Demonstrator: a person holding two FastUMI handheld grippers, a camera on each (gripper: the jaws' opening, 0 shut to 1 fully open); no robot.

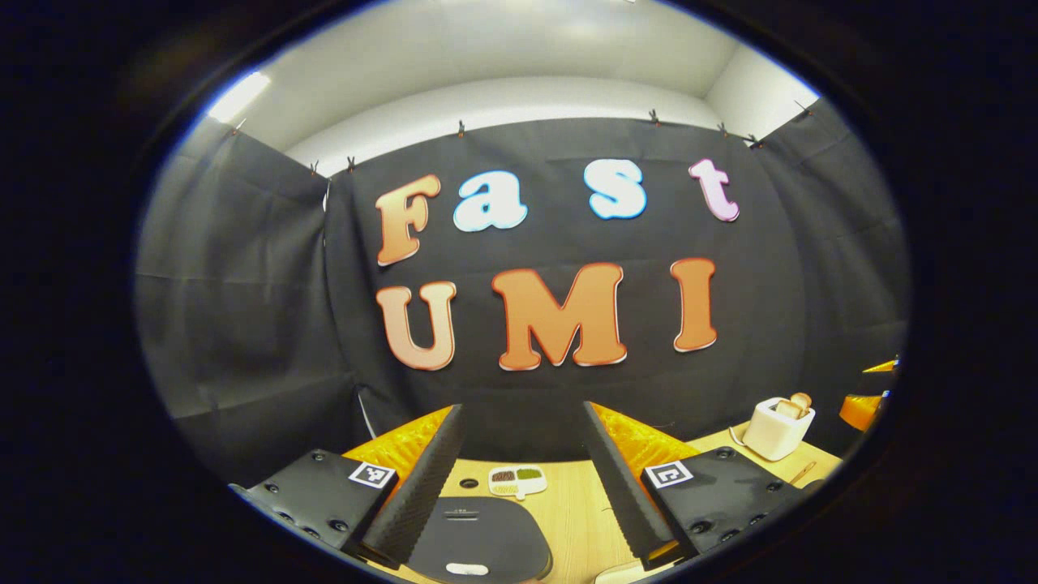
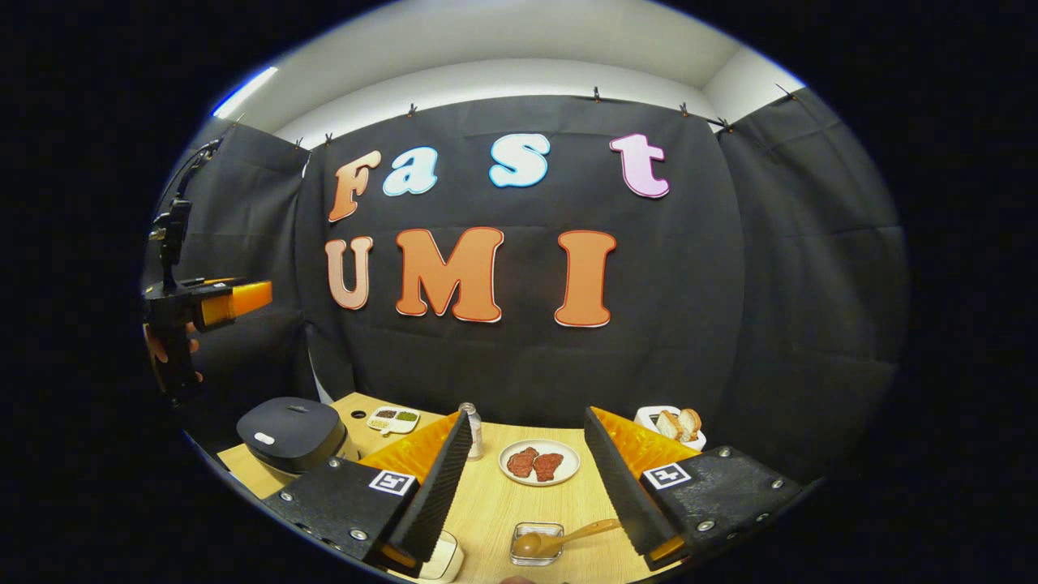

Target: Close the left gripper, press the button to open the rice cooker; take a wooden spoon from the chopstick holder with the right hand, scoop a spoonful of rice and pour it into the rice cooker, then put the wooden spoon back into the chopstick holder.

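Observation:
The dark rice cooker [image 1: 478, 535] sits low between my left gripper's fingers, lid down, with its white button [image 1: 466, 569] at the near edge. My left gripper [image 1: 523, 410] is open and holds nothing. In the right gripper view the cooker [image 2: 288, 430] stands at the table's left end, and a hand holds the left gripper [image 2: 263, 296] up in the air above it. A wooden spoon [image 2: 559, 537] lies with its bowl in a small glass dish [image 2: 537, 551], just below my open, empty right gripper [image 2: 527, 414].
A divided dish of grains [image 2: 393, 418], a glass shaker [image 2: 469, 430], a plate of meat [image 2: 539, 462] and a white toaster with bread [image 2: 673, 426] stand on the wooden table [image 2: 495, 511]. A white container [image 2: 444, 558] is partly hidden under my right gripper's left finger.

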